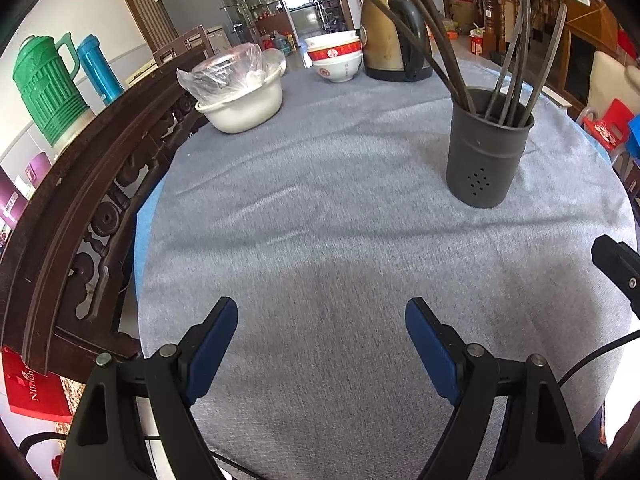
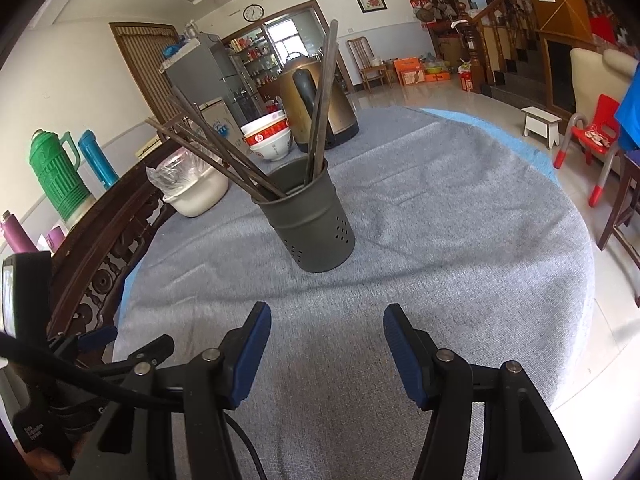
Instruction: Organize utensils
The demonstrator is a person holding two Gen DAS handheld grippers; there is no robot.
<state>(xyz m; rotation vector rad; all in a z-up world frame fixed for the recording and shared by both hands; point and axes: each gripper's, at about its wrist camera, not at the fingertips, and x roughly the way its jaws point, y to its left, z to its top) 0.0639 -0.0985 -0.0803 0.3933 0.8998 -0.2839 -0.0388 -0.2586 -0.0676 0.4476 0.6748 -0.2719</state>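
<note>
A dark grey metal utensil holder (image 1: pixel 486 152) stands on the grey tablecloth (image 1: pixel 320 220) and holds several dark chopsticks (image 1: pixel 516 76) that lean outward. In the right wrist view the holder (image 2: pixel 310 224) stands straight ahead with the chopsticks (image 2: pixel 320 108) in it. My left gripper (image 1: pixel 322 320) is open and empty above the near cloth, left of the holder. My right gripper (image 2: pixel 327 328) is open and empty, a short way in front of the holder.
A white basin with a plastic-wrapped bowl (image 1: pixel 240 92), stacked red-and-white bowls (image 1: pixel 336 58) and a brass kettle (image 1: pixel 390 32) stand at the table's far edge. A carved dark wooden chair back (image 1: pixel 92 184) runs along the left. The right gripper's body (image 1: pixel 618 268) shows at the right edge.
</note>
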